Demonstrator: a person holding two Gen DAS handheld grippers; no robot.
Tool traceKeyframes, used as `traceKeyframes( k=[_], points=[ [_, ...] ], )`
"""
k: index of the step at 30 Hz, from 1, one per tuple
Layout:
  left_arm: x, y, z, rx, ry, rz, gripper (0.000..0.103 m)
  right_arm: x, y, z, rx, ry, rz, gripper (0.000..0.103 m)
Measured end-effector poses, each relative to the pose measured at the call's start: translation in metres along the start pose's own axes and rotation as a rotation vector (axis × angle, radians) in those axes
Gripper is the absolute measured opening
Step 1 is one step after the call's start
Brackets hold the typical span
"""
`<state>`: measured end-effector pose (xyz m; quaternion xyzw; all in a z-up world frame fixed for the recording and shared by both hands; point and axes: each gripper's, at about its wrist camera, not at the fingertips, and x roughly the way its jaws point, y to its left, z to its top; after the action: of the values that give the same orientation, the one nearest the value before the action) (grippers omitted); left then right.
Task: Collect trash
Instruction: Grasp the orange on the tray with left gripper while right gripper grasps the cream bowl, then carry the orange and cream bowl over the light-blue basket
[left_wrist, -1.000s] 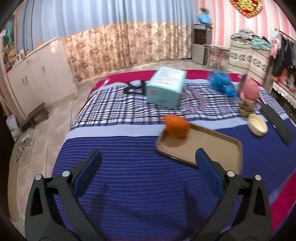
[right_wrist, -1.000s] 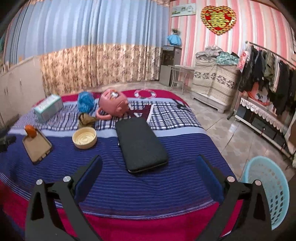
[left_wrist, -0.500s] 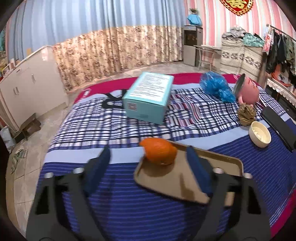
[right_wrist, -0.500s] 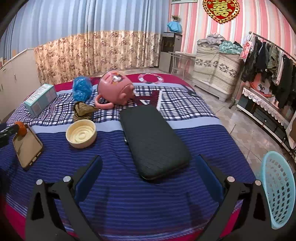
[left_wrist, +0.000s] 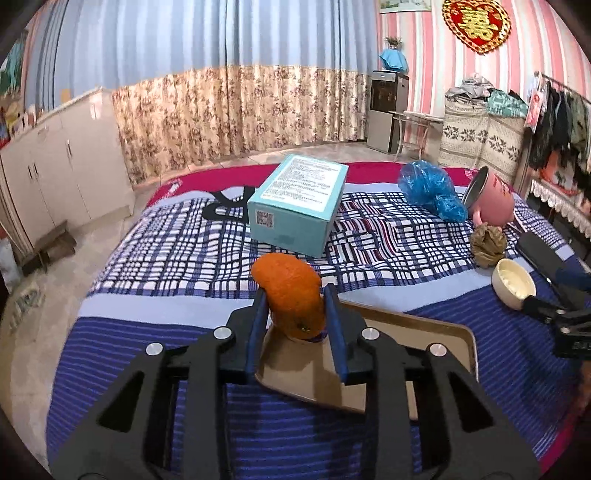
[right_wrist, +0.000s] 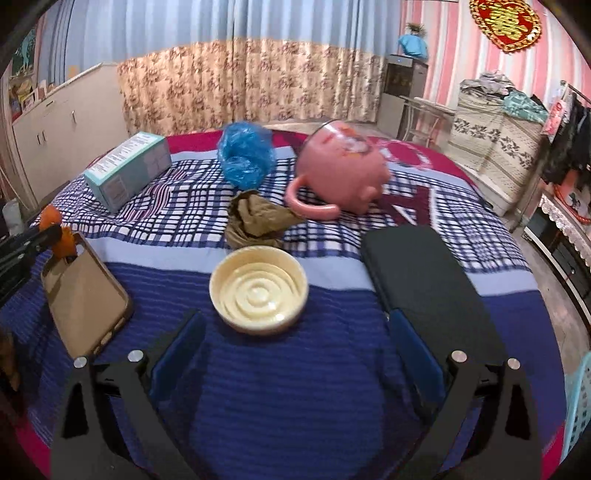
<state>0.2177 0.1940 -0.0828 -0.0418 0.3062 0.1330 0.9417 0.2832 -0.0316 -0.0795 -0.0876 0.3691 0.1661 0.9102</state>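
The left gripper (left_wrist: 295, 310) has its blue pads pressed on both sides of the orange peel (left_wrist: 290, 295), at the far corner of the brown tray (left_wrist: 436, 350). The right gripper (right_wrist: 295, 354) hangs wide apart, holding nothing, just before the cream bowl (right_wrist: 258, 290), which looks bare inside. A light-blue basket (right_wrist: 580, 406) shows at the right edge.

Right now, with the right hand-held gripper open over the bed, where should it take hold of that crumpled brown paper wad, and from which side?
Probably grip the crumpled brown paper wad across its raised upper folds, coming down from above. The cream bowl sits right in front of it and the pink mug is close on its right, so a low approach is crowded. The right hand-held gripper is already open wide enough.
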Motion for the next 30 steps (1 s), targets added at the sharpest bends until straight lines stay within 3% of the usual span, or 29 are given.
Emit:
traceKeyframes(
  k=[2,6,11,17,23,30],
  points=[
    [0.002,0.0,0.0,0.0,0.005,-0.002,0.029,0.008,0.002,0.006,0.003,0.027,0.016,0.091],
    [0.002,-0.002,-0.001,0.012,0.003,-0.004,0.029,0.024,0.013,0.011,-0.027,0.091,0.051,0.061],
    [0.002,-0.002,-0.001,0.004,0.002,-0.012,0.029,-0.002,0.015,0.003,-0.052,0.011,0.01,0.061],
    [-0.006,-0.006,-0.001,0.023,-0.007,-0.009,0.027,-0.069,-0.022,-0.012,-0.012,-0.085,-0.02,0.061],
    [-0.032,-0.027,0.005,0.036,-0.032,-0.03,0.026,-0.138,-0.099,-0.042,0.102,-0.178,-0.108,0.061],
    [-0.06,-0.11,0.024,0.111,-0.099,-0.153,0.025,-0.183,-0.187,-0.079,0.261,-0.206,-0.234,0.061]
  ],
)
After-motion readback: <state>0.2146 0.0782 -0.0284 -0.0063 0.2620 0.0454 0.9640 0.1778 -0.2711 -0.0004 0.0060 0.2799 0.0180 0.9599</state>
